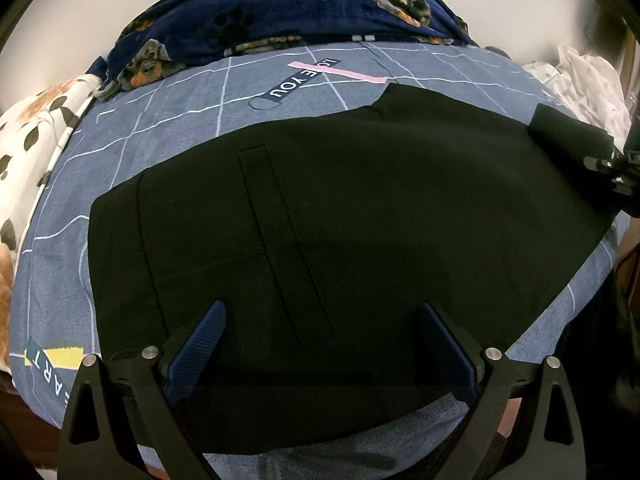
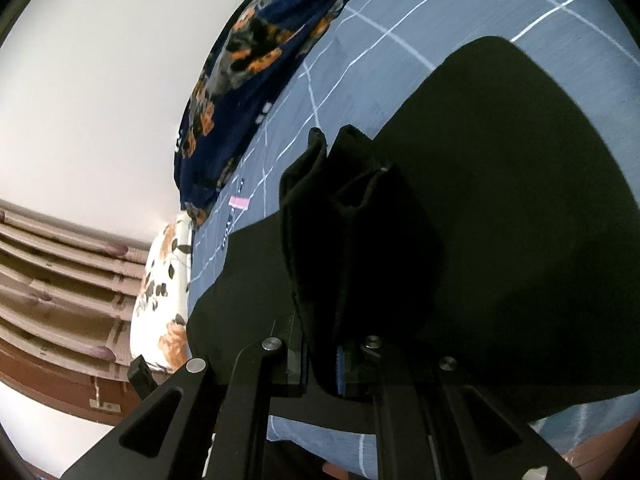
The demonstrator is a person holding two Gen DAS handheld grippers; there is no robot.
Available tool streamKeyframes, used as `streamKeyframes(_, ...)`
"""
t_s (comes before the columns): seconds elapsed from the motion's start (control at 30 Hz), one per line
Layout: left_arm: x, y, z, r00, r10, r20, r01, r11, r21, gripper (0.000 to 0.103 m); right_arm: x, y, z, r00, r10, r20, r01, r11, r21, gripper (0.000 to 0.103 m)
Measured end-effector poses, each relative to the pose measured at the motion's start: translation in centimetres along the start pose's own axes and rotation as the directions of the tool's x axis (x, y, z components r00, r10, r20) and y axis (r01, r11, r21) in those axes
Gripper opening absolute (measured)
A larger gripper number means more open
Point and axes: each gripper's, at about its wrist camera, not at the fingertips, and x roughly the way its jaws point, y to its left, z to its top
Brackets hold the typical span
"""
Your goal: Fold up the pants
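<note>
I've got the black pants [image 1: 360, 208] lying flat on the bed sheet [image 1: 160, 120], already doubled leg-on-leg by the look of it, so approx. halfway thru. My right gripper [image 2: 322, 364] has its jaws clenched on a bunched end of the fabric, lifted off the bed w/ the edge standing up. My left gripper [image 1: 320, 344] hovers over the near edge, jaws spread wide, holding nothing. Left to do, I reckon: carry the raised end across, lay it down, smooth out.
</note>
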Motion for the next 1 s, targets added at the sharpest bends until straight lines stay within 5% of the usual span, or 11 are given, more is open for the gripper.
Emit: streamKeyframes(1.0,0.2,-0.4,0.0,1.000,0.005,-0.004,-0.005,1.000,0.013,0.100,3.4,4.1,-2.3,0.990,-0.131,-0.052,0.116,0.968,-0.222,0.014)
